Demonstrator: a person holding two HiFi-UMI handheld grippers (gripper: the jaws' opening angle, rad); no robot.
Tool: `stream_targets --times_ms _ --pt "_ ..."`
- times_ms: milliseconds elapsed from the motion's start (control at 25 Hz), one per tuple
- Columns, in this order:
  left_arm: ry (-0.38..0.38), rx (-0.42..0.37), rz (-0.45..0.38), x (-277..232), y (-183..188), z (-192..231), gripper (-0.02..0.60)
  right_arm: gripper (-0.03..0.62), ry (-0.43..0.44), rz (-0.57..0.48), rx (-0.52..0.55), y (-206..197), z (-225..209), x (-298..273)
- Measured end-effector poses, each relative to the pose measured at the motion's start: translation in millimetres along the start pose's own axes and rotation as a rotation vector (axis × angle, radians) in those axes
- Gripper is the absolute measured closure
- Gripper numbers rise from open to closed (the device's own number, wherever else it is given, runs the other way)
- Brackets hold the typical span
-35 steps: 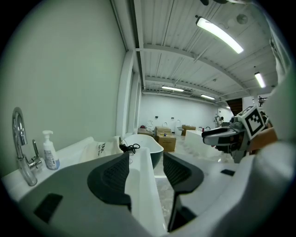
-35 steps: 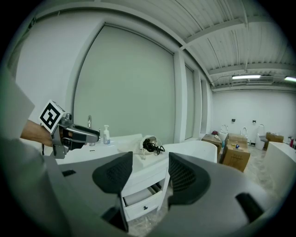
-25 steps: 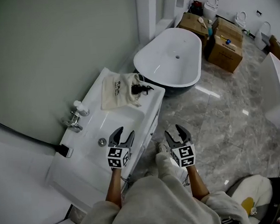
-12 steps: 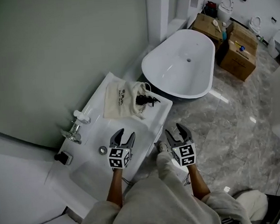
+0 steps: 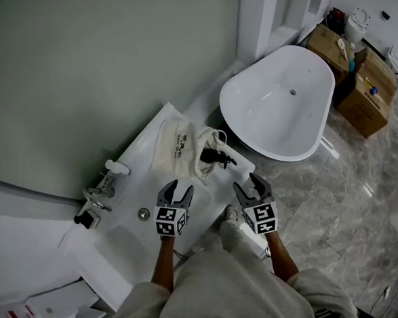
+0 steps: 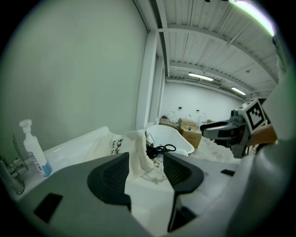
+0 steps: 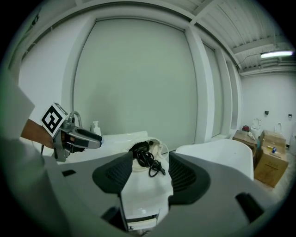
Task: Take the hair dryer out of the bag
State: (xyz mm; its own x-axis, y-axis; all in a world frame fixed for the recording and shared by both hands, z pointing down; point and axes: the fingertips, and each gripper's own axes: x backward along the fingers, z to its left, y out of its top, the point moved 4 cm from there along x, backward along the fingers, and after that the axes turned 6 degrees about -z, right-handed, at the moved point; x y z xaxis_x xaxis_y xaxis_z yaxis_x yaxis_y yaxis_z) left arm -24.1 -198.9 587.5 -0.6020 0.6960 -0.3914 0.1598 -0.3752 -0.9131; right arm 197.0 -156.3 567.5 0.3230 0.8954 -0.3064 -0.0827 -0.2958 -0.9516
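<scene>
A cream drawstring bag (image 5: 179, 148) lies on the white vanity top (image 5: 141, 147) against the wall. A black cord (image 5: 219, 157) spills from the bag's mouth toward the counter's right end, and the dryer's dark body (image 7: 138, 148) shows just inside the opening. My left gripper (image 5: 178, 187) hovers open over the counter, a short way in front of the bag (image 6: 135, 149). The right gripper (image 5: 246, 182) is open too, off the counter's front edge, pointing at the cord (image 7: 152, 164). Nothing is between either pair of jaws.
A sink basin (image 5: 118, 243) with a chrome faucet (image 5: 96, 196) and a pump bottle (image 5: 117, 168) lies left of the bag. A white bathtub (image 5: 280, 105) stands past the counter's right end. Cardboard boxes (image 5: 365, 90) sit beyond it on the marble floor.
Both grippers have moved toward the bag, which now lies closer in front of them. Their jaws stand as wide as before.
</scene>
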Motion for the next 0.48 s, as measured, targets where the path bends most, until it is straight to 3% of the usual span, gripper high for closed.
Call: stream_targets --times_ms 480 --pt "0.106 0.034 0.078 -77 12 4 0.373 0.362 0.169 0.060 0.018 -4 -60 -73"
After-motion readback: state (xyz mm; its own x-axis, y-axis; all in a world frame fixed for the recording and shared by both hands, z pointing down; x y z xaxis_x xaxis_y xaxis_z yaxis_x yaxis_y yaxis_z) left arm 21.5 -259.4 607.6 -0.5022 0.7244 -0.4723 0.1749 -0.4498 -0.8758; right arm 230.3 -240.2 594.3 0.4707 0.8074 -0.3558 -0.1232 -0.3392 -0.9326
